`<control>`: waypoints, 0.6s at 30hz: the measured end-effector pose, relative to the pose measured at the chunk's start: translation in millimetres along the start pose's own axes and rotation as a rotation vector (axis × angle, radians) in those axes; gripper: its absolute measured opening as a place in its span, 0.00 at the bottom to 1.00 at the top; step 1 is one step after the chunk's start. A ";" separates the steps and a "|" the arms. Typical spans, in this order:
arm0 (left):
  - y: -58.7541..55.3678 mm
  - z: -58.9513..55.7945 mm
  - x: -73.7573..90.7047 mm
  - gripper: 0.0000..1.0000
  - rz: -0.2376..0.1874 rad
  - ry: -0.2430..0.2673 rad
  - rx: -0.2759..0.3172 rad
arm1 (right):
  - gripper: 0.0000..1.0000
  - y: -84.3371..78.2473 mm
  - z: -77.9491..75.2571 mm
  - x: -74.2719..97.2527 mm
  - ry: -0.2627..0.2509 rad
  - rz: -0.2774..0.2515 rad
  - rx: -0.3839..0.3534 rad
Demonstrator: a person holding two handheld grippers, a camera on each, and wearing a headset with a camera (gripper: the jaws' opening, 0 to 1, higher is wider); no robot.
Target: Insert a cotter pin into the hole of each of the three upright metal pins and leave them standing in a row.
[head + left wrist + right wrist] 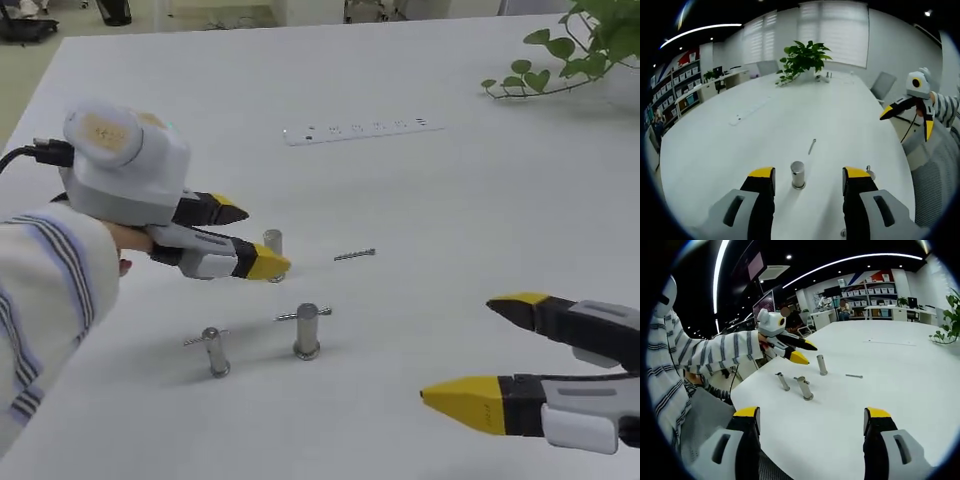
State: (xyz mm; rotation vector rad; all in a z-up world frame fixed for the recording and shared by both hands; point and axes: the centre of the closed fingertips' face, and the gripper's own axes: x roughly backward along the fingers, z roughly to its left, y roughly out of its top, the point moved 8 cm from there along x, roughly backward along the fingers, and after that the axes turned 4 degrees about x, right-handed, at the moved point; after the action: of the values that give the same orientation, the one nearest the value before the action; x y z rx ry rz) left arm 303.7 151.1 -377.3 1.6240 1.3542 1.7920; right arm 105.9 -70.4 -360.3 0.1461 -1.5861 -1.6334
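Head view: one fitted pin (213, 352) and a second fitted pin (307, 332) stand on the bench (450, 180) with cotter pins through them. The left gripper (268, 238) has its jaws open about the bare pin (273, 247); the loose cotter pin (355, 255) lies just beside, and the right gripper (456, 350) is open and empty, well apart. Left gripper view: the bare pin (798, 175) stands upright between the spread jaws, untouched, with the cotter pin flat beyond it. Right gripper view: jaws wide, all three pins in a loose row ahead. Judged the last insertion; next, the left steadies the bare pin while the right fetches the cotter pin and threads the hole.
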 end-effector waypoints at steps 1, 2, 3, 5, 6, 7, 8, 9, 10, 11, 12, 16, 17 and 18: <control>-0.8 0.7 -2.3 0.49 0.004 0.001 0.004 | 0.84 -0.2 -0.4 0.3 -0.002 0.000 0.000; -1.6 1.9 -5.2 0.48 0.005 0.006 0.006 | 0.84 -0.6 -1.5 0.9 -0.006 0.003 0.001; -2.7 3.1 -7.9 0.48 0.009 0.011 0.006 | 0.84 -1.1 -2.2 1.5 -0.008 0.005 0.000; -5.7 5.7 -14.1 0.46 0.024 0.019 0.014 | 0.83 -1.8 -3.5 2.6 -0.008 0.006 -0.003; -7.4 6.8 -17.4 0.44 0.030 0.022 0.021 | 0.83 -2.5 -4.6 3.3 -0.008 0.005 -0.006; -8.6 7.3 -19.7 0.42 0.035 0.025 0.024 | 0.83 -3.2 -5.5 3.8 -0.010 0.005 -0.010; -10.6 8.0 -22.9 0.39 0.043 0.024 0.027 | 0.83 -3.7 -6.0 4.1 -0.010 0.005 -0.011; -12.0 8.0 -24.7 0.36 0.045 0.024 0.028 | 0.83 -4.3 -6.6 4.3 -0.011 0.006 -0.012; -13.2 8.2 -26.6 0.33 0.048 0.024 0.029 | 0.83 -4.8 -7.1 4.7 -0.012 0.006 -0.013; -14.8 7.3 -28.7 0.31 0.054 0.019 0.032 | 0.83 -5.2 -7.6 5.1 -0.013 0.005 -0.015; -15.5 6.7 -30.1 0.31 0.056 0.013 0.031 | 0.82 -5.7 -8.4 5.8 -0.016 0.002 -0.018; -16.0 5.3 -36.4 0.28 0.060 -0.001 0.006 | 0.81 -9.1 -11.7 6.9 -0.025 -0.005 -0.039; -15.8 5.5 -37.8 0.26 0.061 -0.002 0.000 | 0.81 -9.7 -12.1 6.9 -0.026 -0.006 -0.040; -15.6 5.7 -38.3 0.24 0.060 -0.002 -0.002 | 0.81 -10.6 -12.8 6.9 -0.029 -0.007 -0.044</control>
State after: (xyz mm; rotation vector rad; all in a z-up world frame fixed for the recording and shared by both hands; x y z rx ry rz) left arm 314.2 130.6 -412.1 1.6820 1.3156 1.8243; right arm 104.1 -86.2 -368.8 0.1054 -1.5712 -1.6814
